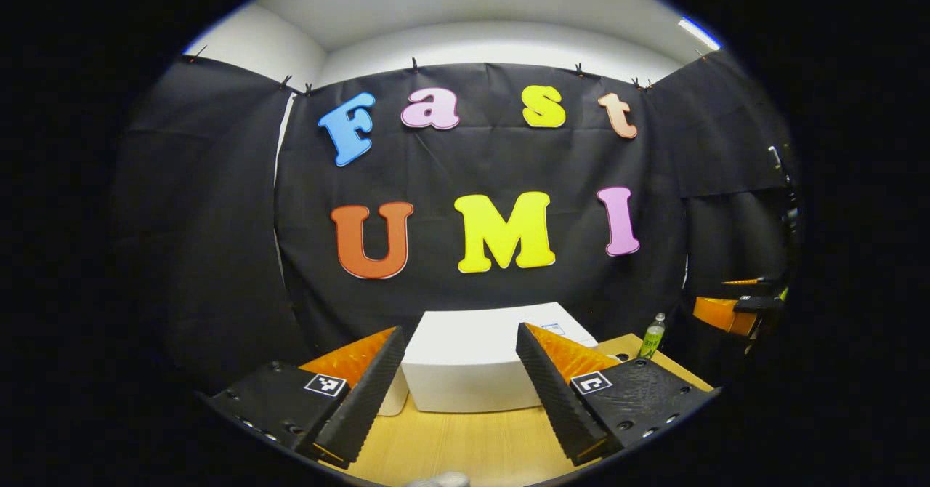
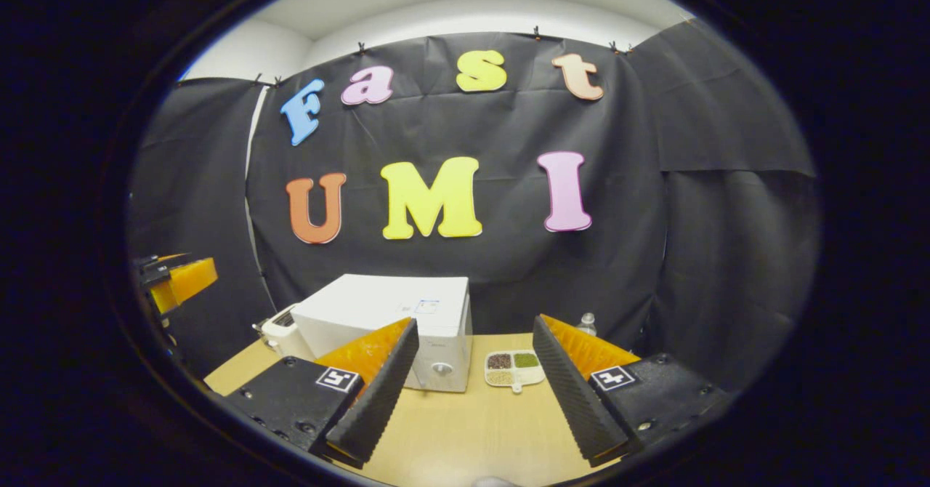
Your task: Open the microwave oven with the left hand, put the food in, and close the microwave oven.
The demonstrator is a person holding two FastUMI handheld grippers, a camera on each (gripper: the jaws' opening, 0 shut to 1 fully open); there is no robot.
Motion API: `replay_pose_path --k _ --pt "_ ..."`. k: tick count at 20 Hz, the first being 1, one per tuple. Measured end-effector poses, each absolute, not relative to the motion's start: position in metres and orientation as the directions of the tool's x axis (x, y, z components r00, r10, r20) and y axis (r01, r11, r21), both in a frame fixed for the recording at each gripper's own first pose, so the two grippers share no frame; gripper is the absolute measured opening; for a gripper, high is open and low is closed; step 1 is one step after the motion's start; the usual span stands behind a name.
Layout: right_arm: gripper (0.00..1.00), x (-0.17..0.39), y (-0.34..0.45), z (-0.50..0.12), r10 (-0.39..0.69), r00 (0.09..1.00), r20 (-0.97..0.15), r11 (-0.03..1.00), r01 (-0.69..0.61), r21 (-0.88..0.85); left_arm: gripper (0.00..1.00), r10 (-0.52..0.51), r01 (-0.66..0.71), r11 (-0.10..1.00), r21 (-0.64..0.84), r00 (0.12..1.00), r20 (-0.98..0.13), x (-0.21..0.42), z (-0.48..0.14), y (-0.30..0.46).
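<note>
A white microwave oven (image 2: pixel 392 320) stands shut on the wooden table (image 2: pixel 472 429), with a round knob (image 2: pixel 441 368) on its front right. To its right lies a white divided plate of food (image 2: pixel 514 368) holding dark, green and pale portions. My right gripper (image 2: pixel 468 389) hovers open above the table, in front of both. In the left gripper view the microwave (image 1: pixel 472 360) sits straight ahead, and my left gripper (image 1: pixel 458 381) is open just before it with nothing between its fingers. The other gripper shows far off at the right edge (image 1: pixel 734 311) and at the left edge (image 2: pixel 174 280).
A small bottle with a green label (image 1: pixel 652 338) stands at the back right of the table, its cap visible (image 2: pixel 585 321) behind my right finger. A white appliance (image 2: pixel 280 334) sits left of the microwave. Black cloth walls close in the table.
</note>
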State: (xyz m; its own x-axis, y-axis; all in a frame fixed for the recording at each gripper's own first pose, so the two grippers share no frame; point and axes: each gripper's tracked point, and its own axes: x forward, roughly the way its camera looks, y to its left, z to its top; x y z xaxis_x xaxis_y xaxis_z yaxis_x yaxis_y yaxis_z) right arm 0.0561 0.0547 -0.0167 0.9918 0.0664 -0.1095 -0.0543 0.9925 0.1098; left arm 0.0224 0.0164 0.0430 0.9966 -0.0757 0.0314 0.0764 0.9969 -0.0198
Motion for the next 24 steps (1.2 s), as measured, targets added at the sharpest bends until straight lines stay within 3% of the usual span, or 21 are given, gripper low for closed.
replay_pose_path --k 1,2,3,4,5,6,8,9,10,11,12,13,14,16,17,24 --pt "0.92 0.056 0.055 -0.013 0.062 0.992 -0.106 0.992 -0.05 0.113 0.96 -0.077 0.078 0.997 -0.015 0.996 0.05 0.021 0.052 0.018" --pt "1.0 0.057 0.053 -0.01 0.055 0.994 -0.099 0.992 -0.043 0.116 0.96 -0.082 0.083 0.996 -0.02 0.995 0.06 0.02 0.057 0.018" --pt "1.0 0.055 0.053 -0.005 0.05 0.995 -0.09 0.992 -0.039 0.121 0.96 -0.085 0.088 0.996 -0.034 0.994 0.07 0.018 0.058 0.017" --pt "0.92 0.054 0.054 -0.001 0.049 0.995 -0.083 0.992 -0.039 0.121 0.96 -0.089 0.092 0.995 -0.042 0.994 0.07 0.018 0.058 0.016" --pt "0.92 0.053 0.053 0.003 0.048 0.996 -0.075 0.992 -0.039 0.117 0.96 -0.086 0.089 0.995 -0.04 0.994 0.07 0.018 0.058 0.018" --pt "1.0 0.052 0.053 0.008 0.044 0.997 -0.068 0.994 -0.036 0.108 0.96 -0.08 0.082 0.996 -0.038 0.994 0.068 0.018 0.057 0.021" --pt "1.0 0.049 0.053 0.016 0.037 0.998 -0.05 0.995 -0.032 0.093 0.96 -0.081 0.084 0.996 -0.042 0.995 0.059 0.017 0.055 0.021" --pt "0.92 0.047 0.054 0.019 0.036 0.998 -0.043 0.995 -0.032 0.091 1.0 -0.08 0.083 0.996 -0.043 0.995 0.058 0.016 0.055 0.021" --pt "0.92 0.045 0.055 0.022 0.037 0.999 -0.038 0.995 -0.033 0.09 0.96 -0.079 0.081 0.996 -0.041 0.995 0.058 0.016 0.056 0.023" --pt "1.0 0.043 0.055 0.023 0.036 0.999 -0.034 0.996 -0.032 0.088 0.96 -0.078 0.08 0.996 -0.04 0.995 0.058 0.015 0.055 0.024" --pt "0.92 0.042 0.055 0.023 0.035 0.999 -0.037 0.996 -0.032 0.086 1.0 -0.078 0.08 0.996 -0.039 0.995 0.059 0.015 0.056 0.024" --pt "1.0 0.041 0.055 0.024 0.033 0.999 -0.037 0.996 -0.03 0.086 0.96 -0.077 0.079 0.996 -0.037 0.995 0.062 0.014 0.057 0.024" --pt "0.92 0.04 0.055 0.026 0.034 0.999 -0.036 0.996 -0.031 0.09 0.96 -0.078 0.08 0.996 -0.039 0.995 0.062 0.014 0.056 0.024" --pt "0.92 0.037 0.054 0.028 0.029 0.999 -0.03 0.995 -0.026 0.092 1.0 -0.078 0.081 0.996 -0.042 0.995 0.059 0.013 0.055 0.025" --pt "0.92 0.037 0.054 0.028 0.028 0.999 -0.029 0.995 -0.025 0.091 0.96 -0.078 0.08 0.996 -0.04 0.995 0.06 0.013 0.056 0.025" --pt "0.92 0.03 0.061 0.036 0.033 0.999 -0.013 0.996 -0.031 0.087 0.96 -0.069 0.072 0.996 -0.045 0.995 0.071 0.008 0.057 0.034"
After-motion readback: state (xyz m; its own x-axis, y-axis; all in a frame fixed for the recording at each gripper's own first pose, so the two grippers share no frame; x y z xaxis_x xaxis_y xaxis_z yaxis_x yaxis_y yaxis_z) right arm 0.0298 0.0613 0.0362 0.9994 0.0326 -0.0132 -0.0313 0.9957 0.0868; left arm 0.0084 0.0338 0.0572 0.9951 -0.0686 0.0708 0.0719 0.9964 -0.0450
